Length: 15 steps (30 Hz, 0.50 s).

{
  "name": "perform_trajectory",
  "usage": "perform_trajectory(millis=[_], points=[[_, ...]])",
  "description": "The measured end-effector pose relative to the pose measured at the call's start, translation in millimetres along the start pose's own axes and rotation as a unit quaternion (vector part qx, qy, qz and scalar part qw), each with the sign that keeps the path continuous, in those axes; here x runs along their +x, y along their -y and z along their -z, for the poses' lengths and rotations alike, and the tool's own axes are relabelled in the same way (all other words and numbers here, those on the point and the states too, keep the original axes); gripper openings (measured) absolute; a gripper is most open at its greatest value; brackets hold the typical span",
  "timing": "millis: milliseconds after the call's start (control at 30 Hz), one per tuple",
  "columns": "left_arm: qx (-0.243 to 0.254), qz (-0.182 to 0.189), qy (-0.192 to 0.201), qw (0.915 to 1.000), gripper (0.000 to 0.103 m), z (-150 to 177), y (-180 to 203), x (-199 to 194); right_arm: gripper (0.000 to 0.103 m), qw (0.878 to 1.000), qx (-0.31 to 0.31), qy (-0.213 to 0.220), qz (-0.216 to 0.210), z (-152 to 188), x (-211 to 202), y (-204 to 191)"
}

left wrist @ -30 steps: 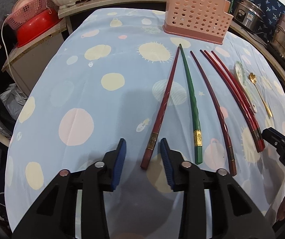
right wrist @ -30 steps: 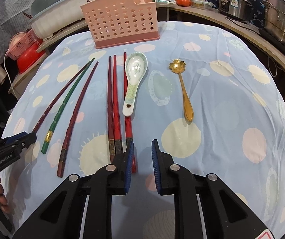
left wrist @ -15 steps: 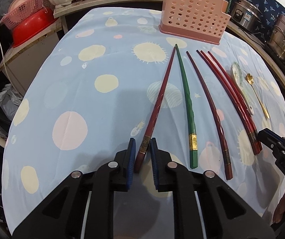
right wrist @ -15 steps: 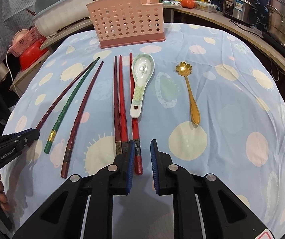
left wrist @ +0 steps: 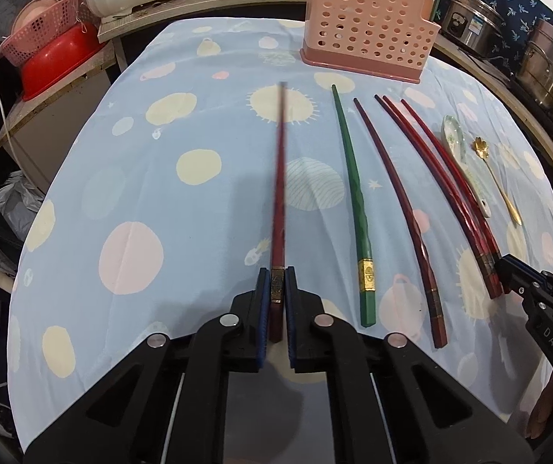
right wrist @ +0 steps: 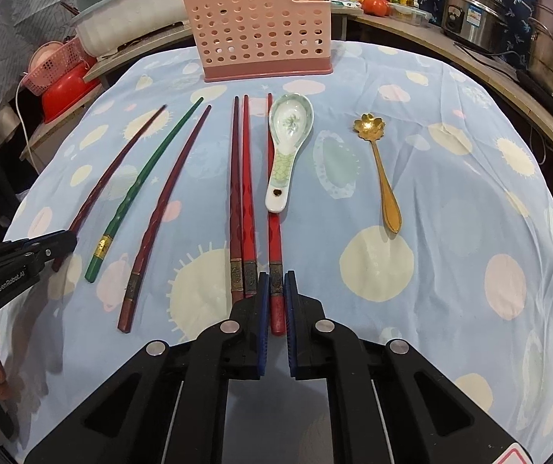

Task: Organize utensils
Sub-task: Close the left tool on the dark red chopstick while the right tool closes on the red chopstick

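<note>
**Both tongs clamp a chopstick**

The left tongs (left wrist: 276,290) have just closed on the maroon chopstick (left wrist: 279,178); the right tongs (right wrist: 274,294) on a red chopstick (right wrist: 274,232). The rest lie on the bench (right wrist: 450,193); the caddy (right wrist: 262,27) waits beyond.

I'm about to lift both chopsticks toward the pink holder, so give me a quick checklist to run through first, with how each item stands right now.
1. Left claw shut on the dark red chopstick, pads at its decorated band: ok.
2. Right claw shut on the bright red chopstick: ok; its jaws have just been closing.
3. Bright red chopstick clear of its neighbours: not ok; the ceramic spoon lies against it further up.
4. Left chopstick free of the cloth: cannot tell; it looks blurred.
5. Pink holder upright at the far edge of the table: ok.
6. Room inside the holder: cannot tell.
</note>
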<state>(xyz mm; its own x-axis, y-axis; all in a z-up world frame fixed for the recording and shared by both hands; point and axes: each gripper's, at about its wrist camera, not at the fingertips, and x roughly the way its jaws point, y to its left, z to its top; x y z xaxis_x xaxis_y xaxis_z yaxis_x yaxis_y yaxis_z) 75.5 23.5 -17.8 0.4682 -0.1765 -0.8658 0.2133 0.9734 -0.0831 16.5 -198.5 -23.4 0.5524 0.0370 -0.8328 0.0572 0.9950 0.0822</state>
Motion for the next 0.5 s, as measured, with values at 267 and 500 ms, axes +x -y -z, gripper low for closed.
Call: perform_trajectory(millis=[267, 500], points=[[0.0, 0.0, 0.011, 0.9999, 0.007, 0.3, 1.1, -21.0, 0.007, 1.0, -0.004, 0.024, -0.014, -0.4, -29.1, -6.9], [0.003, -0.005, 0.04, 0.9992, 0.007, -6.0, 6.4, -54.4, 0.007, 0.997, -0.013, 0.063, -0.031, -8.4, -66.7, -16.7]])
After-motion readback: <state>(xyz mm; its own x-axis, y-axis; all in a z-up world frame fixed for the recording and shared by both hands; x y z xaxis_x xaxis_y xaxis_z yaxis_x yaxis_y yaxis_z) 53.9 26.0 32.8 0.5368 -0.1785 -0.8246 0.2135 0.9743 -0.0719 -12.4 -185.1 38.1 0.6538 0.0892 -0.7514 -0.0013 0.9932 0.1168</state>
